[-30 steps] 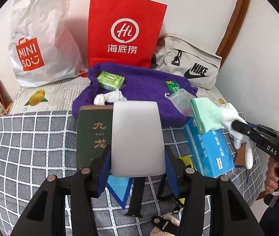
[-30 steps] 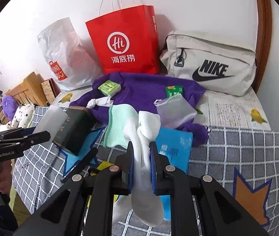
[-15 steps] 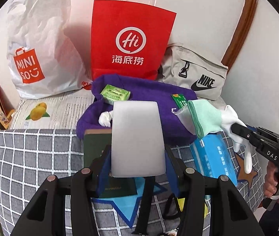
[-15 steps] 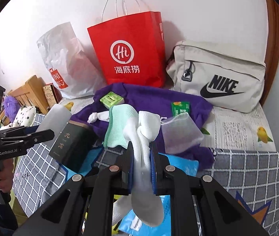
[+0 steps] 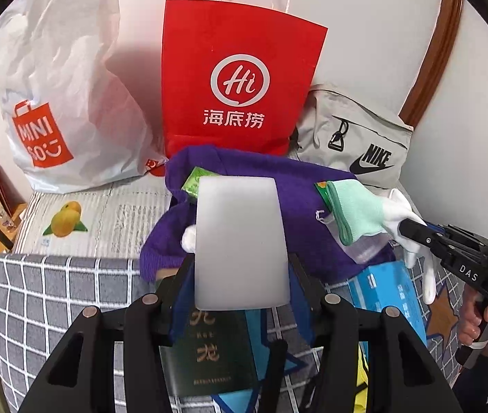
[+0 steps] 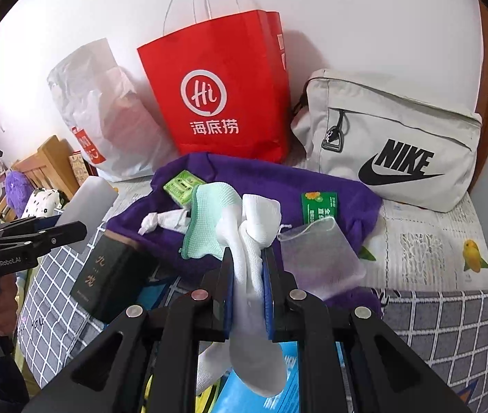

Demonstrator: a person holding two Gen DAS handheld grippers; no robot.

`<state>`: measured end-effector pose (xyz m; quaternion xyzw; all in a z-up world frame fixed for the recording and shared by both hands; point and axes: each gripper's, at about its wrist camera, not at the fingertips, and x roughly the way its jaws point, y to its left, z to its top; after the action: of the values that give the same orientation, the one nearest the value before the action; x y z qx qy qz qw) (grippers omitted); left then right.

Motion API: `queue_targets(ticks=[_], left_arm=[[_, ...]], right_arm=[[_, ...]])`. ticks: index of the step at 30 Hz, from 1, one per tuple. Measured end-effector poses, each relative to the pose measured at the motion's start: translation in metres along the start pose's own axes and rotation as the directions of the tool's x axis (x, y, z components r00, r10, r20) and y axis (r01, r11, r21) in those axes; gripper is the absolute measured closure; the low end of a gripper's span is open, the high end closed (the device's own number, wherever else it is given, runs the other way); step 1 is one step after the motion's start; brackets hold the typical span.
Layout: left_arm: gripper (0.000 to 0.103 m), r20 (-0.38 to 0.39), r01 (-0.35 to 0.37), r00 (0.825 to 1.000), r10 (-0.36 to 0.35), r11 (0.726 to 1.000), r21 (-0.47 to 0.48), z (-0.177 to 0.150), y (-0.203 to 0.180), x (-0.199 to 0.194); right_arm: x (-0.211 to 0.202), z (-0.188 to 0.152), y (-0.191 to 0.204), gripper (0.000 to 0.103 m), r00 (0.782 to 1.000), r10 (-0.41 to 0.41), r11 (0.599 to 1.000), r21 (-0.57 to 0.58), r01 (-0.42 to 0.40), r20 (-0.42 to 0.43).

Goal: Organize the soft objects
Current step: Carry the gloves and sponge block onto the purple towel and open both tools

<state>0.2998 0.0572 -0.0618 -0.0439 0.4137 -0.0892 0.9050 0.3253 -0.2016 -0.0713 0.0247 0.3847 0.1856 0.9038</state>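
Note:
My left gripper [image 5: 240, 275] is shut on a frosted white pouch [image 5: 240, 241] and holds it upright above the bed. It also shows at the left of the right wrist view [image 6: 82, 232]. My right gripper [image 6: 247, 268] is shut on a white glove with a mint green cuff [image 6: 247, 227]; the glove hangs through the jaws. The same glove shows in the left wrist view [image 5: 357, 211] at the right. A purple cloth [image 5: 299, 186] lies on the bed ahead of both grippers, below a red paper bag [image 5: 237, 75].
A white Miniso plastic bag [image 5: 65, 103] and a beige Nike bag [image 6: 388, 141] stand against the wall. On the purple cloth [image 6: 271, 179] lie a green packet [image 6: 182, 186], a green card [image 6: 318, 206], a clear pouch [image 6: 319, 254] and a knotted white cloth [image 6: 165, 222]. A dark green book [image 5: 209, 351] and blue box [image 5: 388, 296] lie nearer.
Both grippers have moved forward toward the bags at the wall, which now look larger. Each still holds its object as before.

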Motion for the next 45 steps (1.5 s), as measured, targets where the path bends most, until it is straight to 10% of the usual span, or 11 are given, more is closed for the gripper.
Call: queue_targets(ticks=[45], left_arm=[[0.055,-0.216,0.034,0.976,-0.012,0.995,0.096,0.05,-0.016,0.142]], right_arm=[[0.144,0.042,-0.033,0.086,0.977,-0.024,1.0,0.014,0.028,-0.213]])
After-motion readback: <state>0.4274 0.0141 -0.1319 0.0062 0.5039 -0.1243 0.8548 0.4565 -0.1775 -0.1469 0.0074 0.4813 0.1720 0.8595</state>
